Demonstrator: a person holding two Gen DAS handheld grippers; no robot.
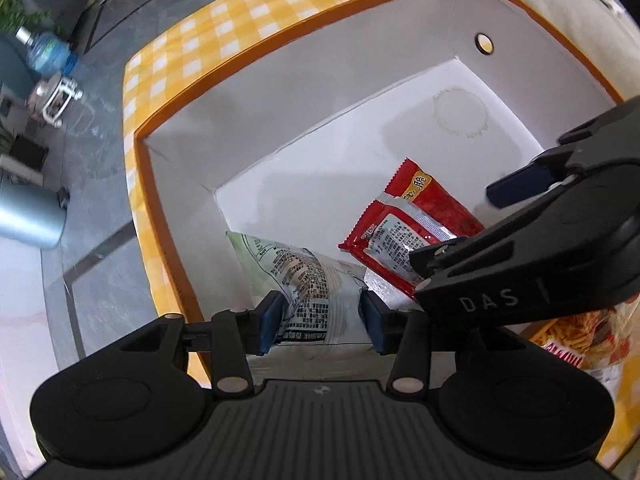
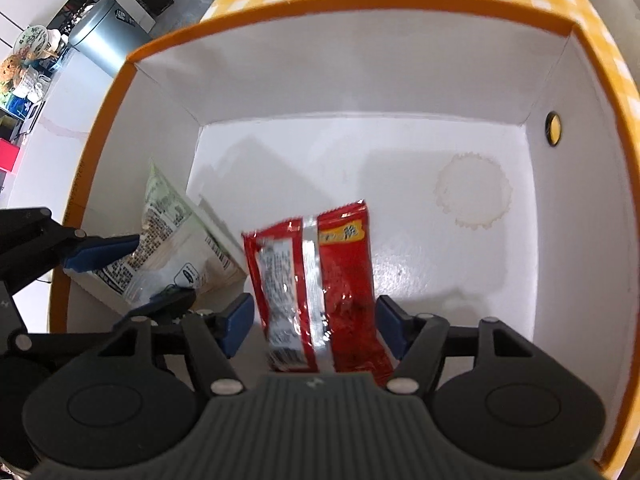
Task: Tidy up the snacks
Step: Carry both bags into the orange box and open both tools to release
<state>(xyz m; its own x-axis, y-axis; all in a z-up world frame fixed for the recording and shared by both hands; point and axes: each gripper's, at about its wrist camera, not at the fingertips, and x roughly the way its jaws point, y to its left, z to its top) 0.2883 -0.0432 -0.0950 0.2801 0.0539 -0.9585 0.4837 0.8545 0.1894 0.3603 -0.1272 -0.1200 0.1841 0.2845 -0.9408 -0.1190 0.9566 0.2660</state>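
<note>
bright, even light from above fills the white-walled cardboard box with the orange rim [image 2: 304,4], soft grey shadows on its floor; the glossy red foil snack packet [image 2: 320,280] glints; fisheye bending curves the edges, where the room blurs

"DAS" on right tongs [image 1: 516,216], packet print unreadable

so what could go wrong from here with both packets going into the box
1. The red packet is tilted between the right gripper's open jaws, so it may land askew or on the pale packet.
2. The two grippers are crowded in one corner of the box; the left gripper could knock the right one when pulling out.
3. The pale packet leans against the box wall and may stay propped up rather than lying flat.
</note>
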